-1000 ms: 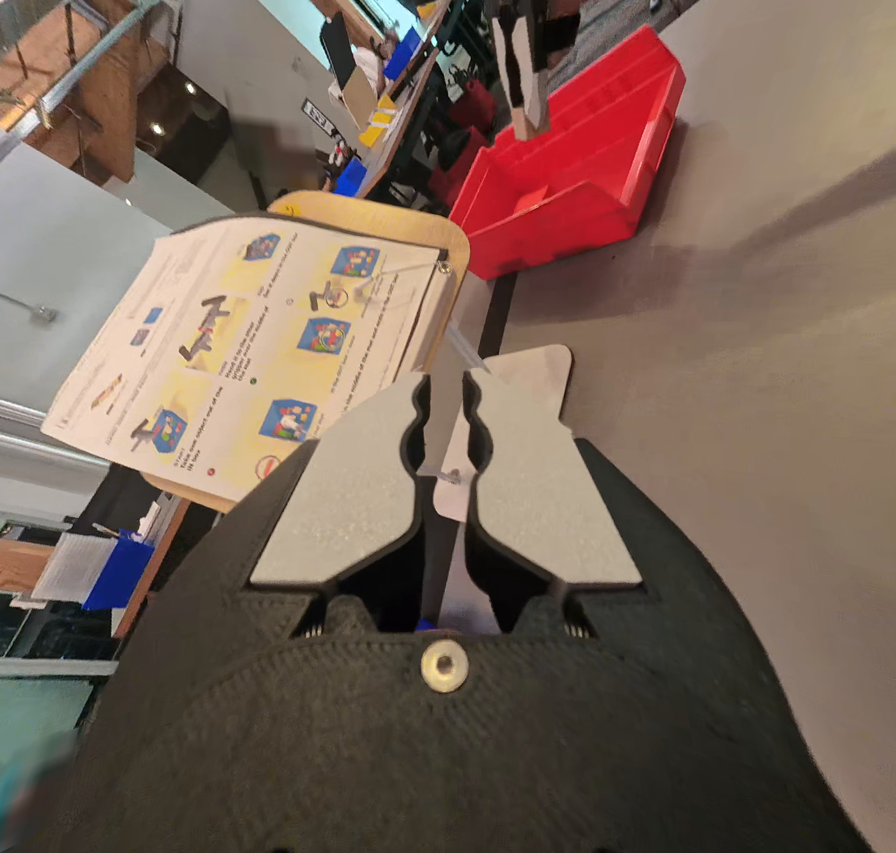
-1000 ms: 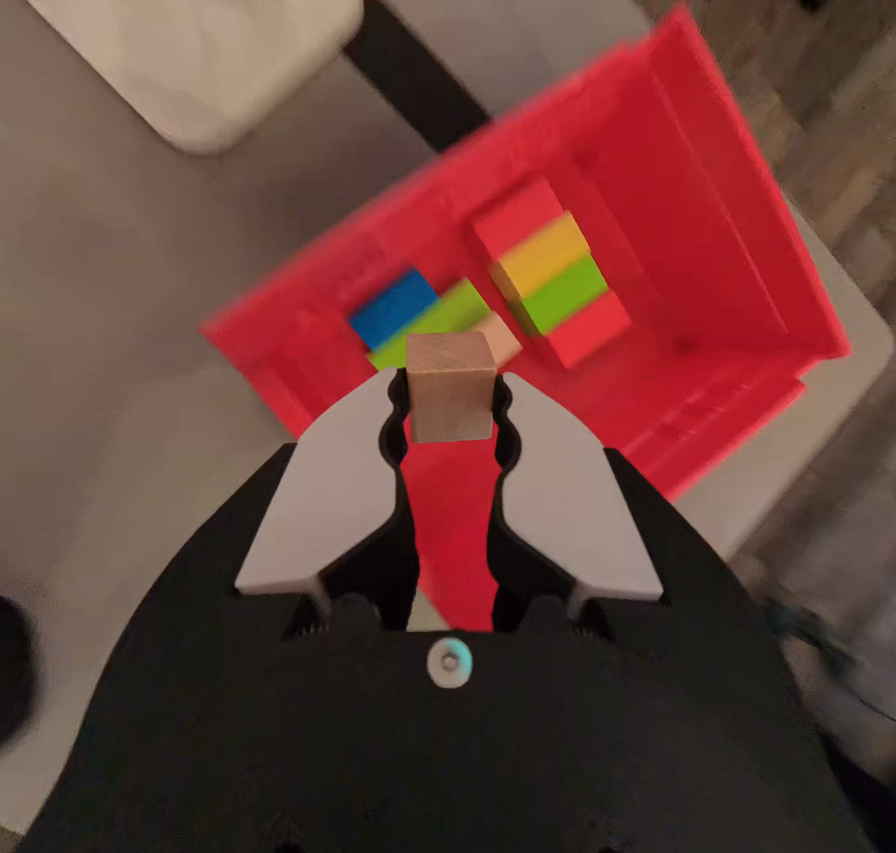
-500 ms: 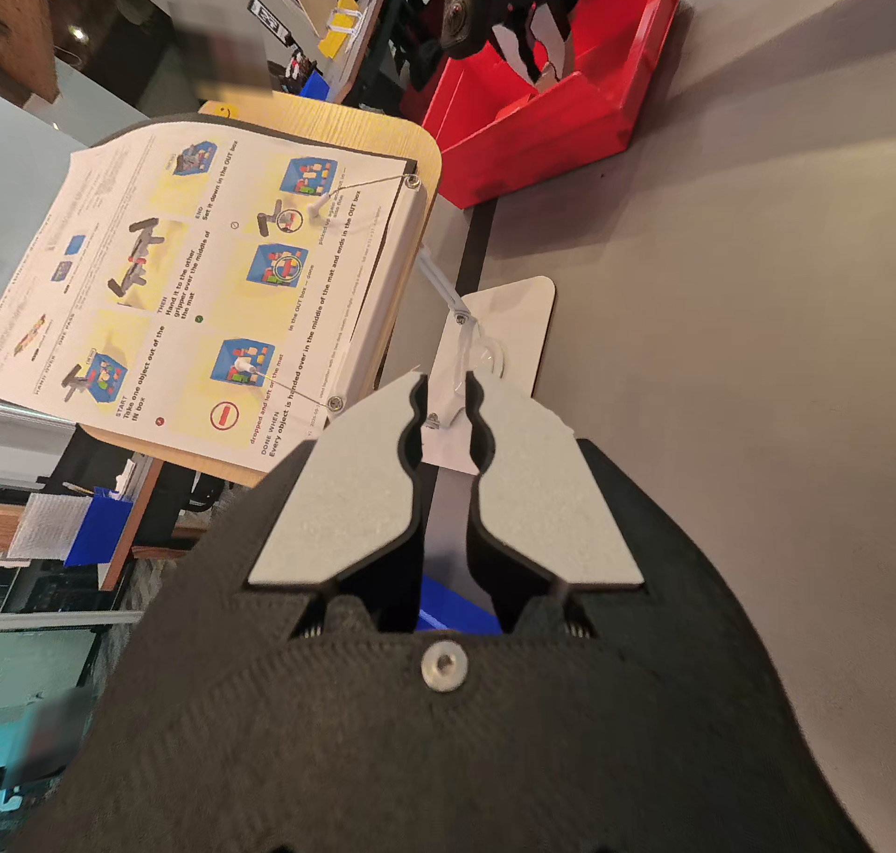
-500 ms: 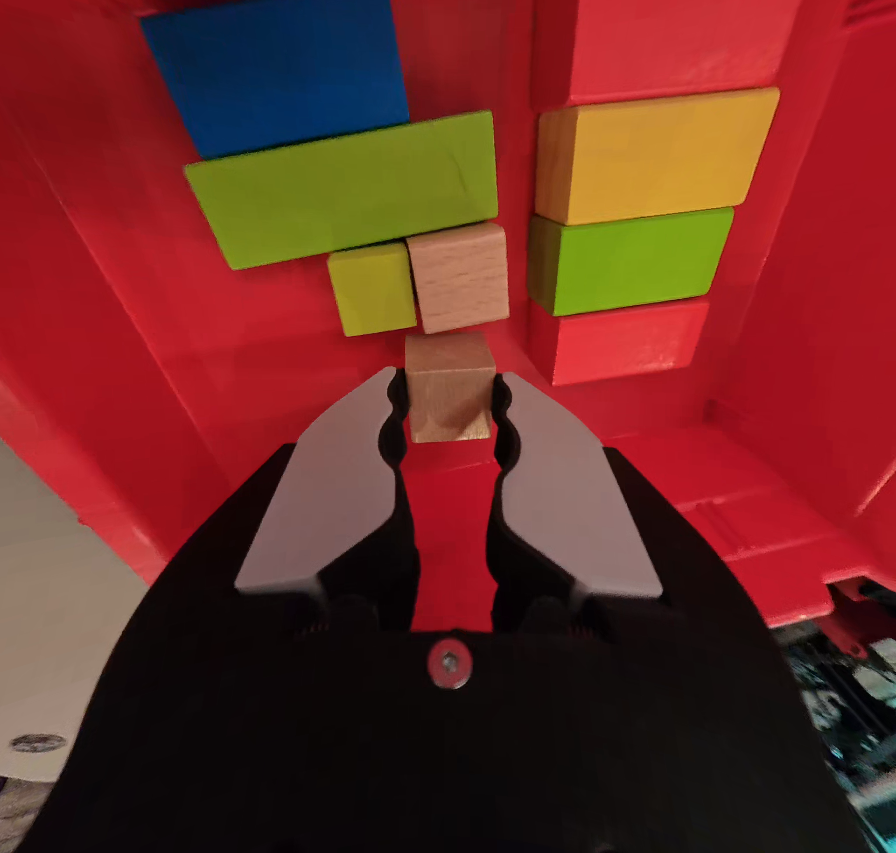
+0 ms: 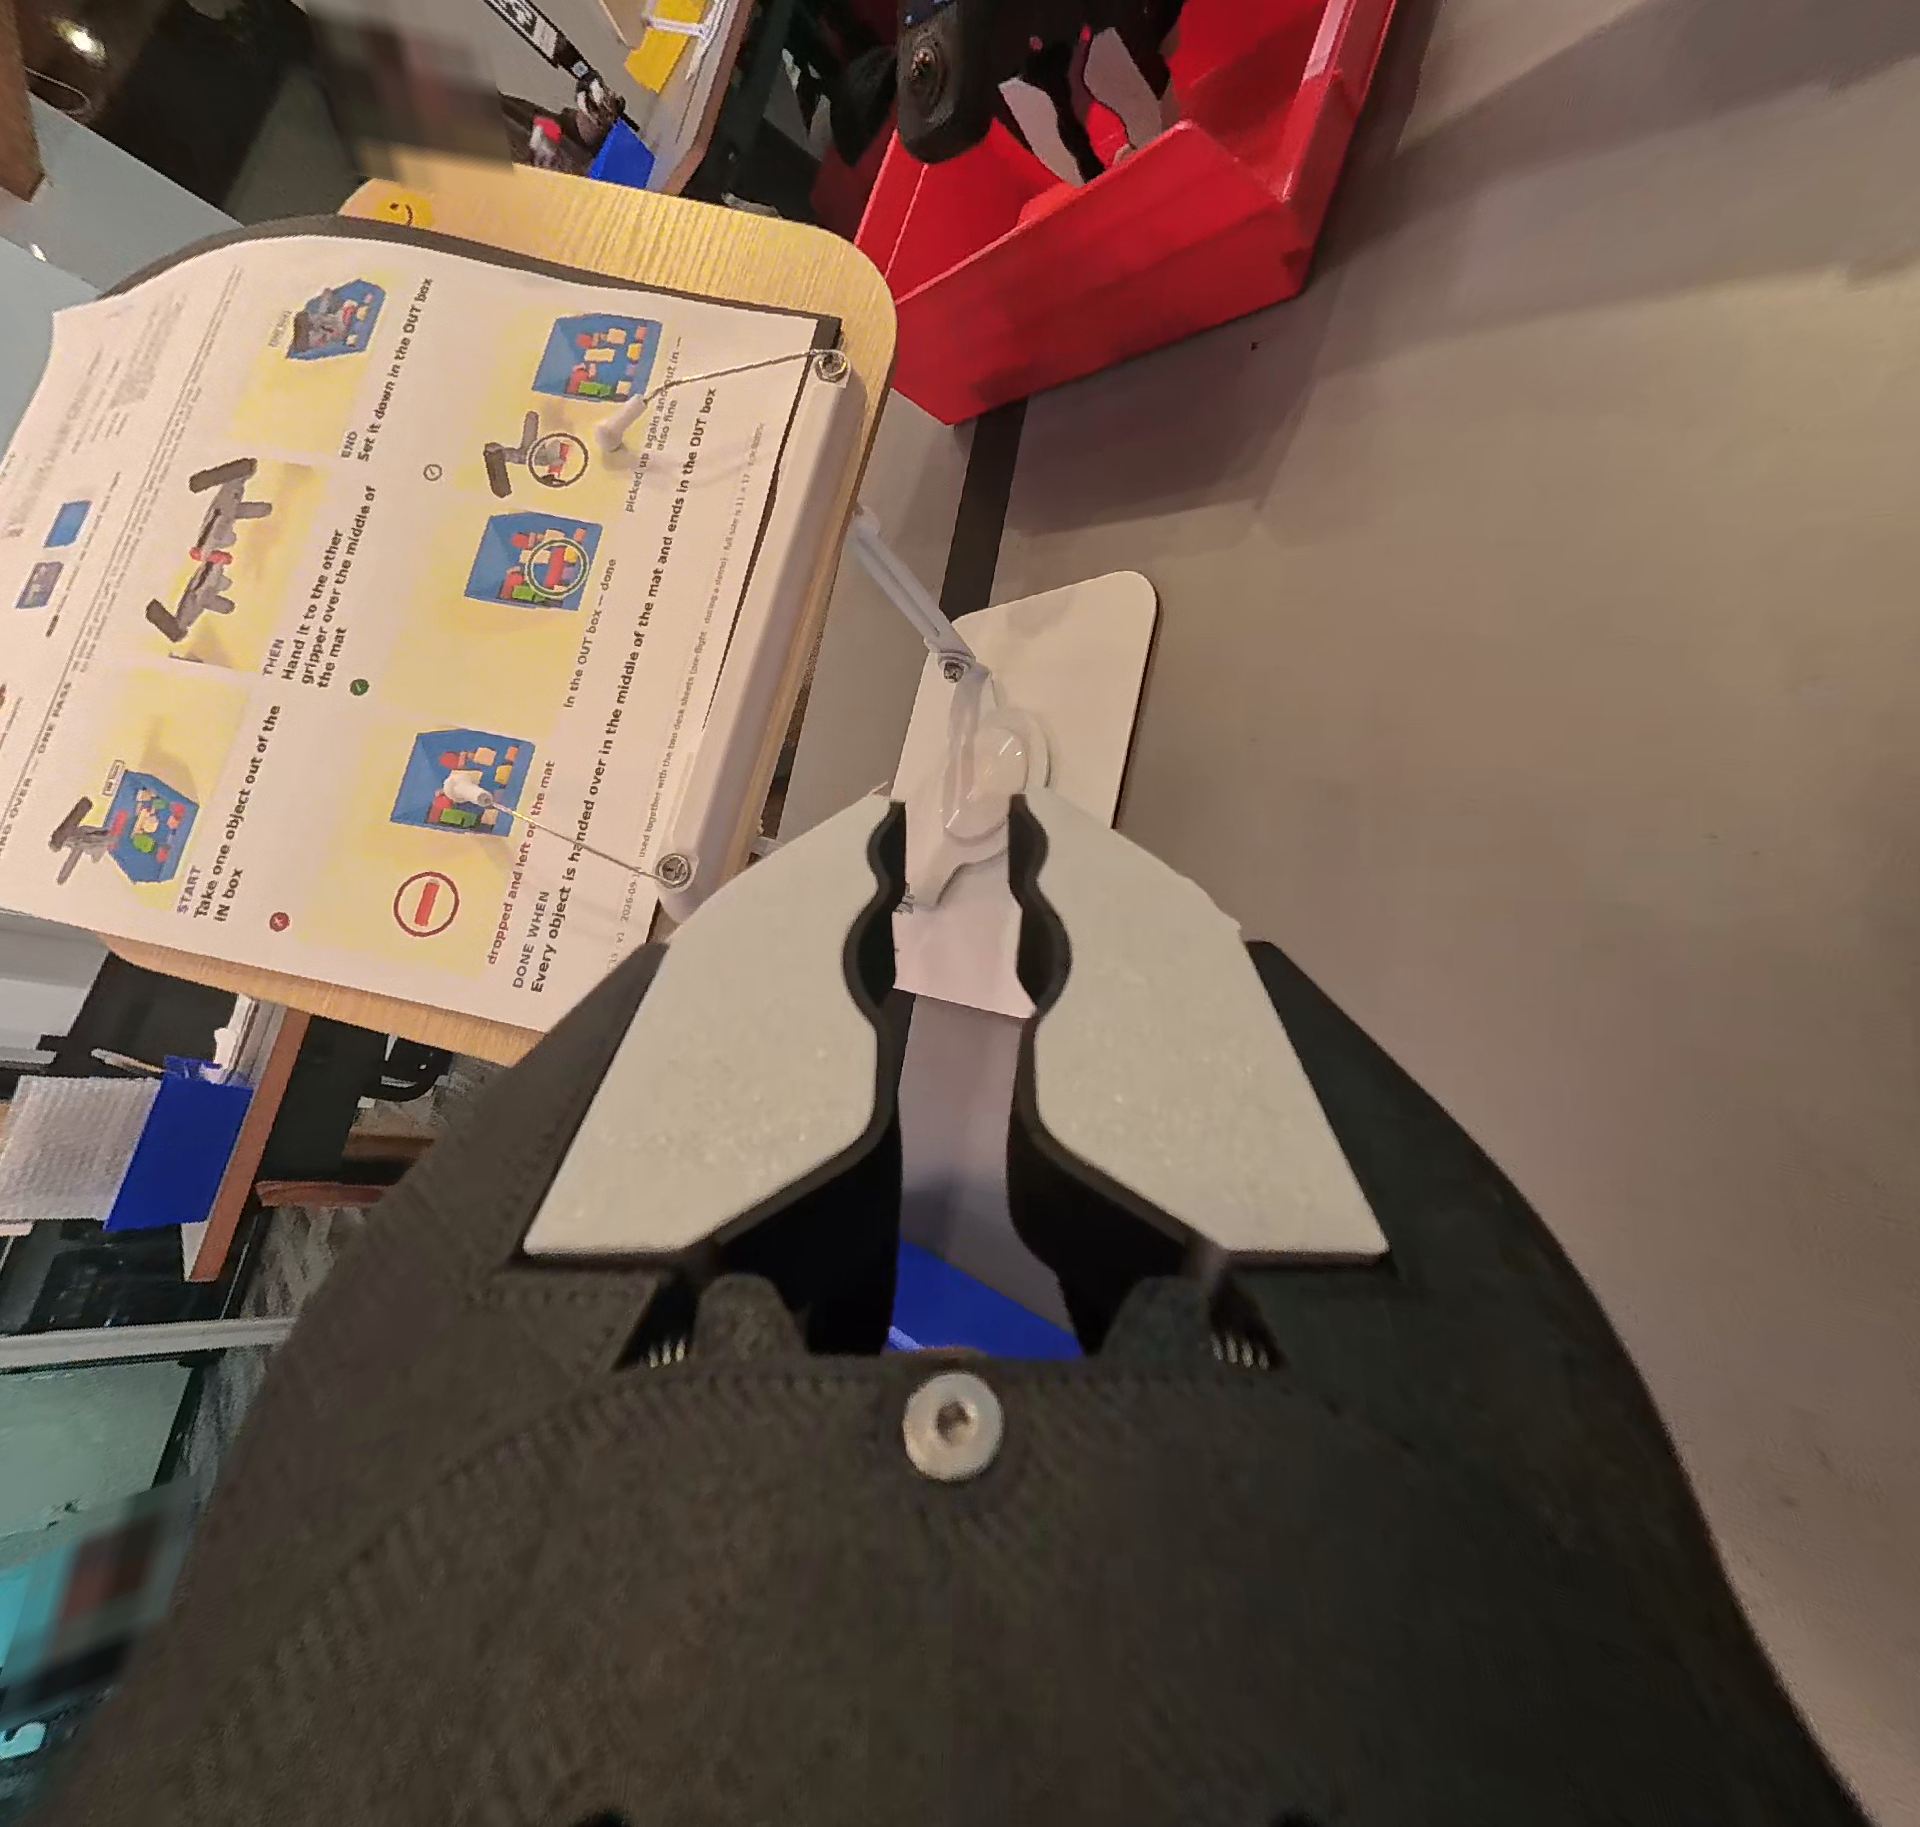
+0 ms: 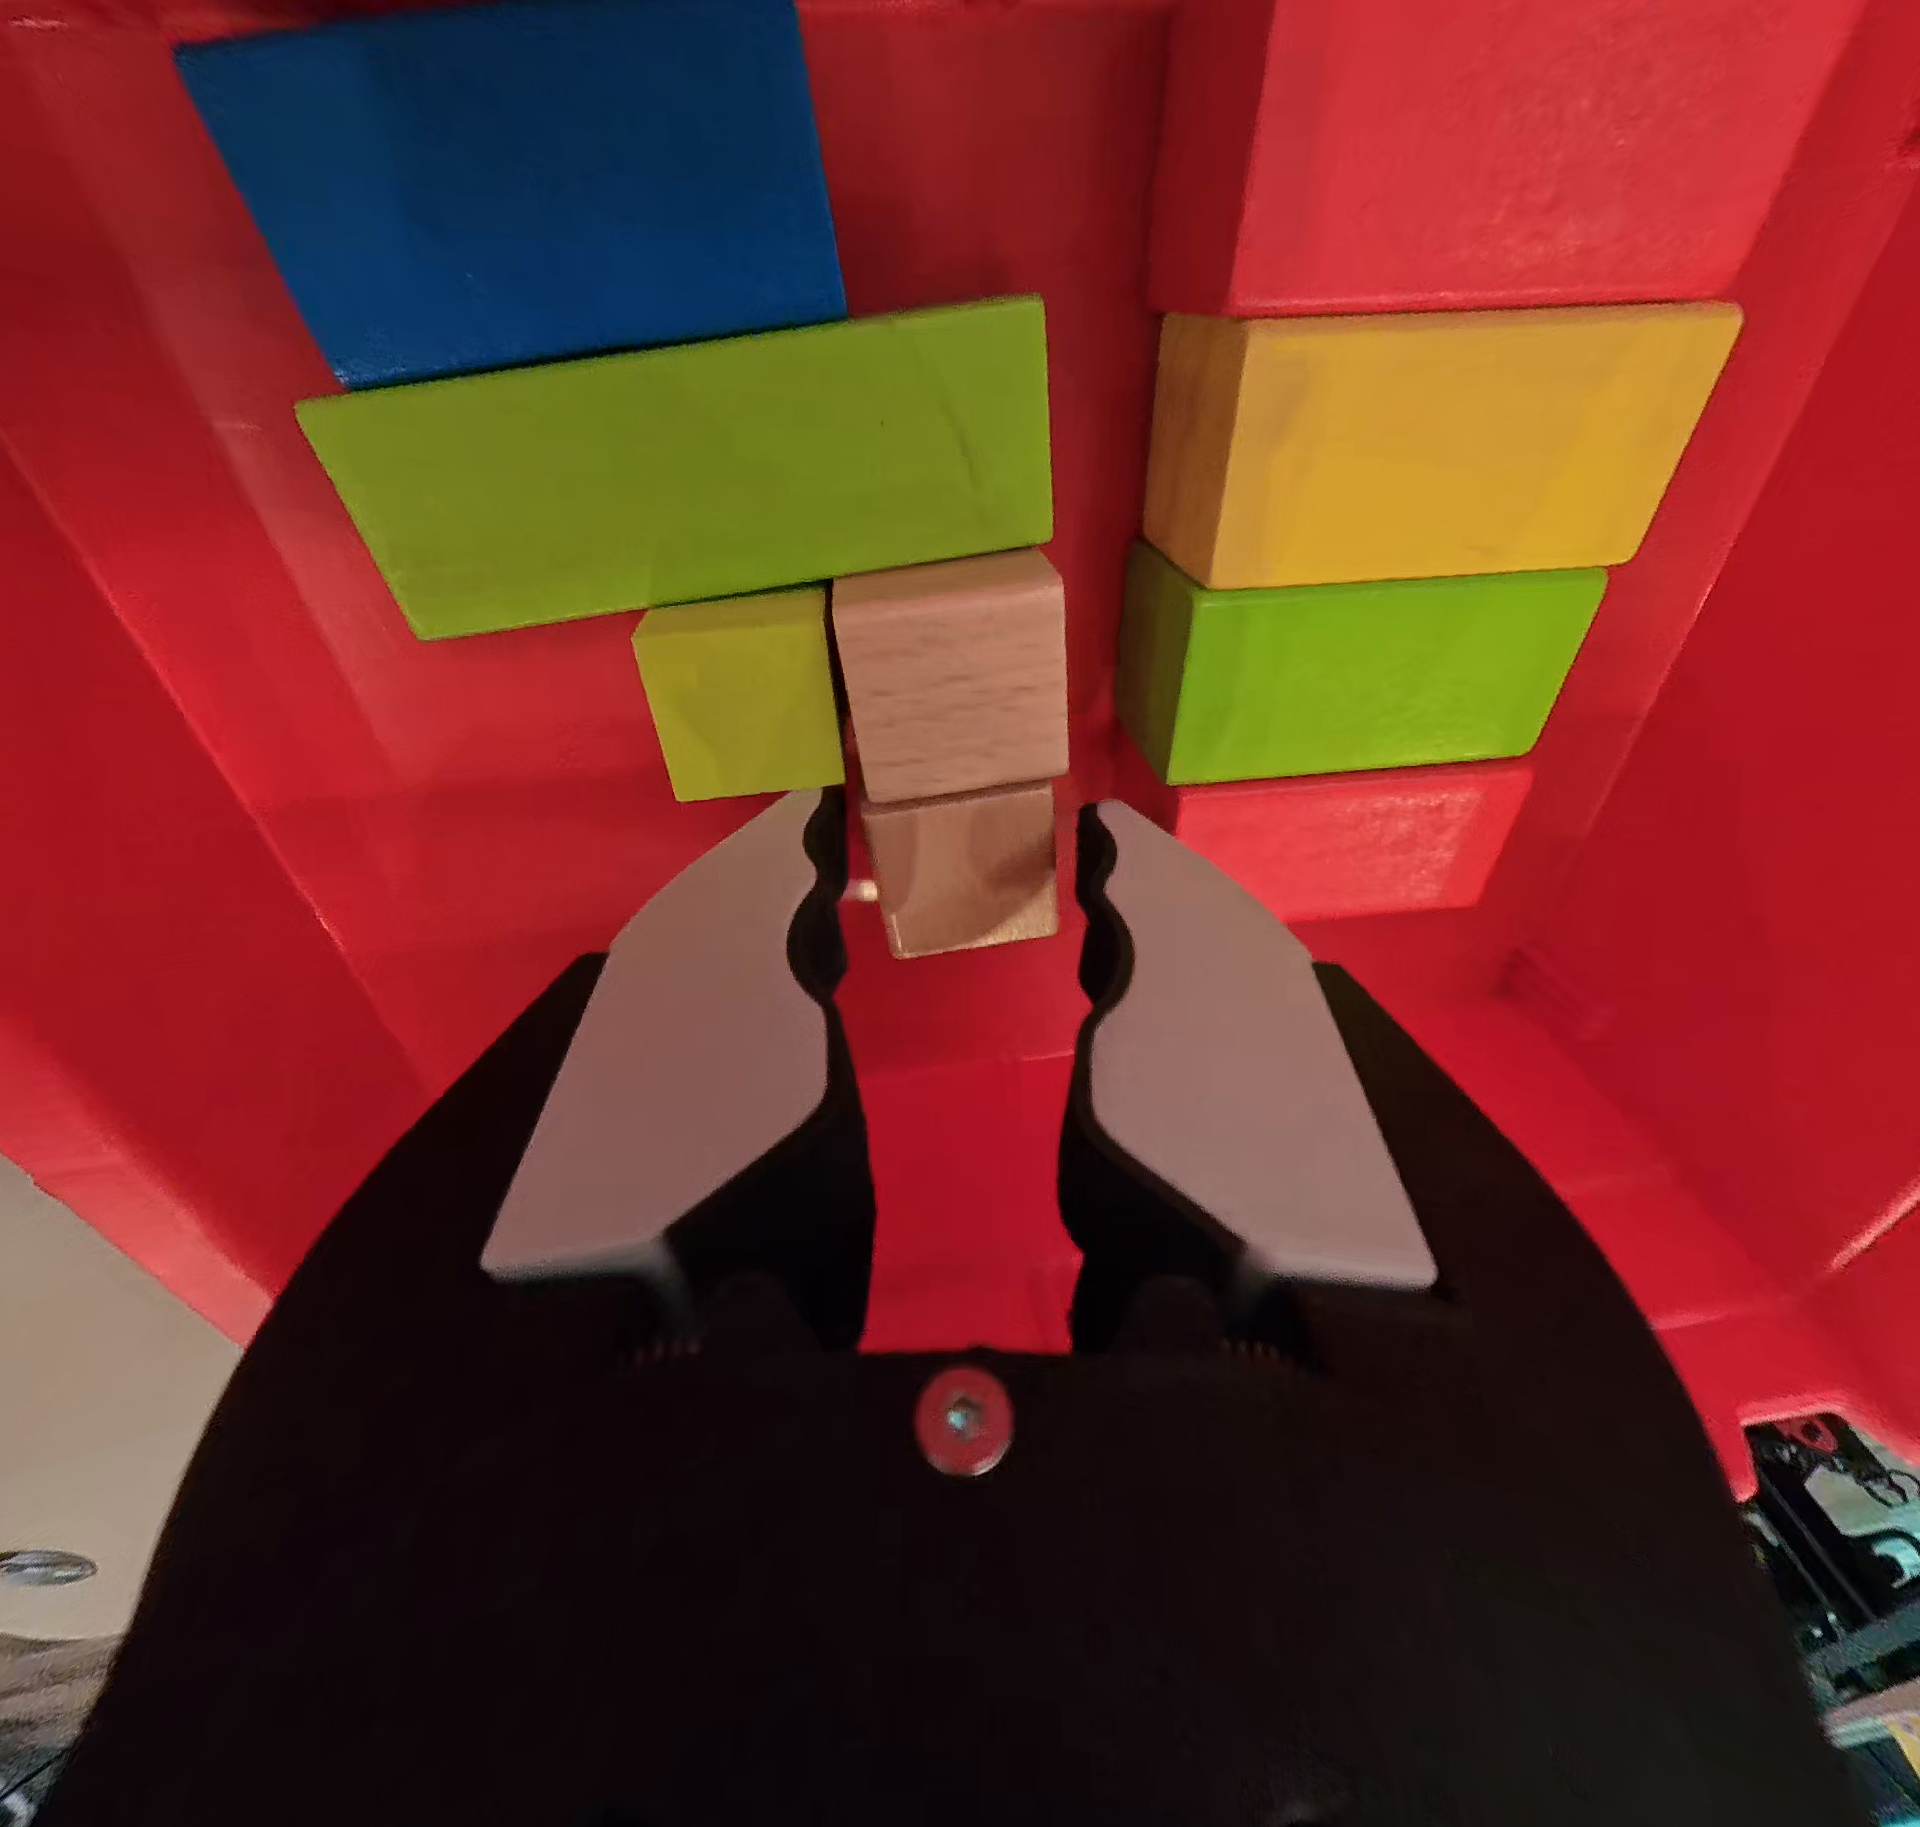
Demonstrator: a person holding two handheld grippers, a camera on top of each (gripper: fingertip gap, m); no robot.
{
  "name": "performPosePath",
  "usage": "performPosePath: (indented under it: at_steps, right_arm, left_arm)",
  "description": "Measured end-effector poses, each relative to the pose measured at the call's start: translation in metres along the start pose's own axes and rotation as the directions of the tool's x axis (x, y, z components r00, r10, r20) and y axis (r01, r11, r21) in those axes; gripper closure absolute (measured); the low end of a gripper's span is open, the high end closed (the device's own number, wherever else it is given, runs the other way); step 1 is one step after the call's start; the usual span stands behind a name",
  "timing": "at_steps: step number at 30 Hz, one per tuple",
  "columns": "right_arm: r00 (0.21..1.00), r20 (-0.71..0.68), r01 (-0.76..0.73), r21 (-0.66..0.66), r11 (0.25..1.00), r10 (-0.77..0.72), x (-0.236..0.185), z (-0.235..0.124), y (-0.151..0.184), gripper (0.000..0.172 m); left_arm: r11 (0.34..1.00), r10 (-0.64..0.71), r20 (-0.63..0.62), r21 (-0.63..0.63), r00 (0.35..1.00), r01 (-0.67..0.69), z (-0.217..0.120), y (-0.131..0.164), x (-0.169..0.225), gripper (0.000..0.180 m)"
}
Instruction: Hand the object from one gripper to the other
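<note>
- Currently, the right gripper (image 6: 956, 847) is seen lowered inside the red bin (image 6: 156, 738), its jaws parted moderately.
- A small plain wooden cube (image 6: 961, 868) is found between the right fingers (image 6: 717, 956), with a visible gap on each side; no pad is pressed against it, so it is not held.
- That cube is noted touching a second plain cube (image 6: 951, 671) just beyond it, which sits beside a small green cube (image 6: 743, 697).
- A long green block (image 6: 686, 458) and a blue block (image 6: 520, 177) are recorded farther in on the left of the bin floor.
- On the right a row is observed: red block (image 6: 1496, 104), yellow block (image 6: 1434, 442), green block (image 6: 1351, 671), and a smaller red block (image 6: 1340, 837), each against the next.
- The left gripper (image 5: 956, 832) is seen above the grey table (image 5: 1507, 738), jaws narrowly apart and nothing gripped.
- Beyond its tips a white stand base (image 5: 1081, 655) and an instruction sheet (image 5: 395, 582) on a wooden board (image 5: 727, 229) are noted.
- In the left wrist view the bin (image 5: 1122, 260) is seen well away at the far table edge, with the right gripper (image 5: 1091, 115) reaching into it.
</note>
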State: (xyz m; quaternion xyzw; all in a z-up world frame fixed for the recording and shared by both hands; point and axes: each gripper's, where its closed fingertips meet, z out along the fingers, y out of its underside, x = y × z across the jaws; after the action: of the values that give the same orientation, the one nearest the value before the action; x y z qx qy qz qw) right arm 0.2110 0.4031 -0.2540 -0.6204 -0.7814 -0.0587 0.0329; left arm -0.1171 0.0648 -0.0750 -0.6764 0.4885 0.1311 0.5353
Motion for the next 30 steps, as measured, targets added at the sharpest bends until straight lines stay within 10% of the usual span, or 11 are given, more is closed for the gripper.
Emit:
performPosePath:
  at_steps: [11,20,30]
  right_arm:
    - [0.979,-0.188,-0.069,0.06,0.996,0.079,-0.013,-0.079,0.007,0.116]
    - [0.953,-0.304,0.051,0.135,0.989,-0.008,-0.084,-0.117,-0.037,0.125]
    - [0.948,-0.319,0.088,0.25,0.964,-0.004,-0.128,-0.135,-0.08,0.127]
  left_arm:
    - [0.953,-0.077,0.067,-0.287,0.995,0.093,-0.065,0.08,-0.056,0.14]
    - [0.564,-0.38,-0.222,-0.825,0.898,0.035,-0.127,0.266,0.006,0.127]
    - [0.416,-0.491,-0.275,-0.908,0.826,-0.055,-0.119,0.323,0.04,0.148]
